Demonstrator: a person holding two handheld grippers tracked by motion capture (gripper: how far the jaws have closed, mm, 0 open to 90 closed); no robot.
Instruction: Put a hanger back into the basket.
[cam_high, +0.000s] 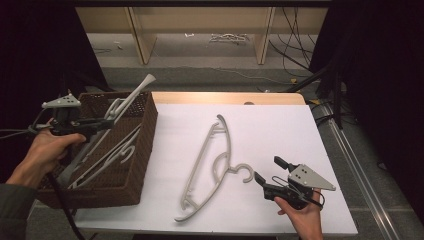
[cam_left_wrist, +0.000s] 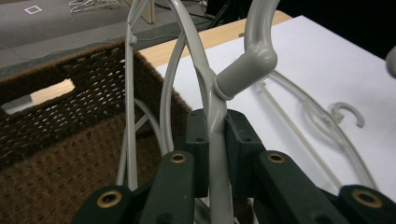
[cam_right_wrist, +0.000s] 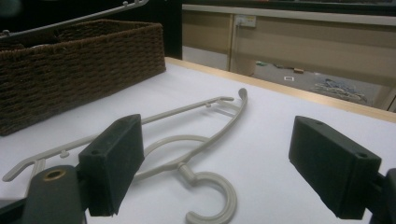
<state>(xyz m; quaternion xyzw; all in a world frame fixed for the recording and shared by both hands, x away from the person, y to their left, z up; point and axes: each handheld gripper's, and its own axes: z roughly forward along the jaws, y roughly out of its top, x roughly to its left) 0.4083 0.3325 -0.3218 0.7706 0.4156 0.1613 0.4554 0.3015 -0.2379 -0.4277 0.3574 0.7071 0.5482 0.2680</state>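
Observation:
My left gripper (cam_high: 106, 123) hovers over the brown wicker basket (cam_high: 142, 145) at the table's left, shut on a grey plastic hanger (cam_high: 133, 97). One arm of that hanger sticks up past the basket's far rim. In the left gripper view the pads clamp the hanger (cam_left_wrist: 243, 65) just below its hook neck, at the gripper (cam_left_wrist: 215, 127). A second grey hanger (cam_high: 207, 162) lies flat mid-table, hook toward the right. My right gripper (cam_high: 267, 169) rests low just right of that hook, open and empty. In the right gripper view the hook (cam_right_wrist: 212, 198) lies between the gripper's (cam_right_wrist: 224, 161) spread pads.
More grey hangers (cam_high: 112, 152) lie inside the basket. The white table top (cam_high: 280, 130) has a wooden strip along its far edge. Beyond it are wooden legs and cables on the floor (cam_high: 295, 45). Dark curtains close in both sides.

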